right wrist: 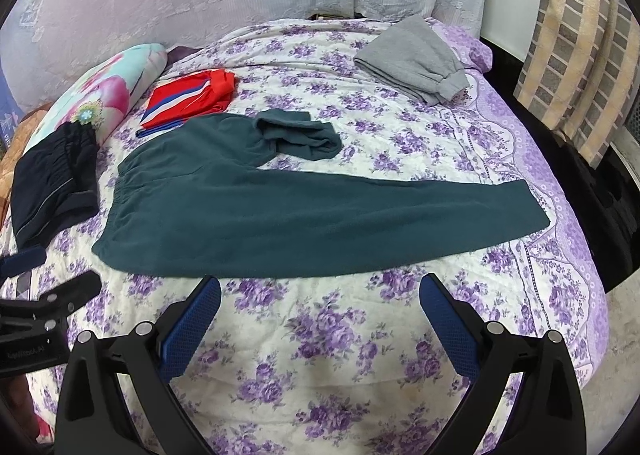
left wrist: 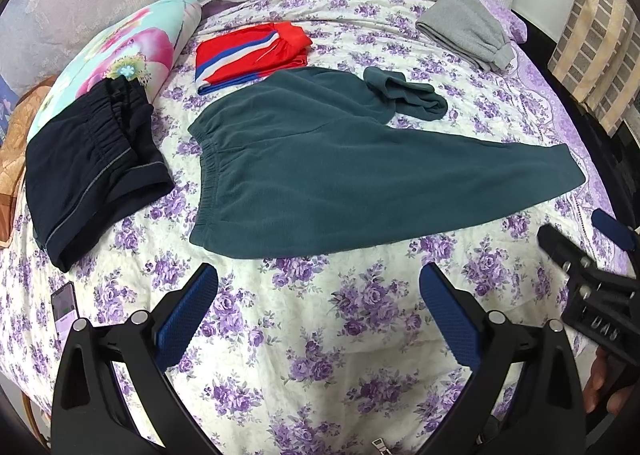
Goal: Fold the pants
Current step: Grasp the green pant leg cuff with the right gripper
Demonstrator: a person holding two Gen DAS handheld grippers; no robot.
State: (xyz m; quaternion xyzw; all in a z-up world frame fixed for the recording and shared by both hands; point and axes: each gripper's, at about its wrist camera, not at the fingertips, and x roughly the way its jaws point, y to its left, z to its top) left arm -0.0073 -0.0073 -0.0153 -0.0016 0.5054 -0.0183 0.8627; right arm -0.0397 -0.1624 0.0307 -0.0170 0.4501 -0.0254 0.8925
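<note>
Pants (left wrist: pixel 340 175): we see them flat mid-bed (left wrist: pixel 360 335), ahead of both claws.
Long axis: waistband left, cuff toward the right edge; far leg bunched.
Left claw (left wrist: pixel 318 295): wide, empty, probably nearer the waistband.
Right claw (right wrist: pixel 320 301): wide, empty, nearer the cuff.

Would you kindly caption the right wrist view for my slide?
Open right gripper hovers over the floral bedspread before green pants, one leg bunched.

The dark teal fleece pants (left wrist: pixel 340 171) (right wrist: pixel 280 223) lie flat on the bed, elastic waistband at the left, one leg stretched straight to the right (the other is bunched up at the far side).
</note>
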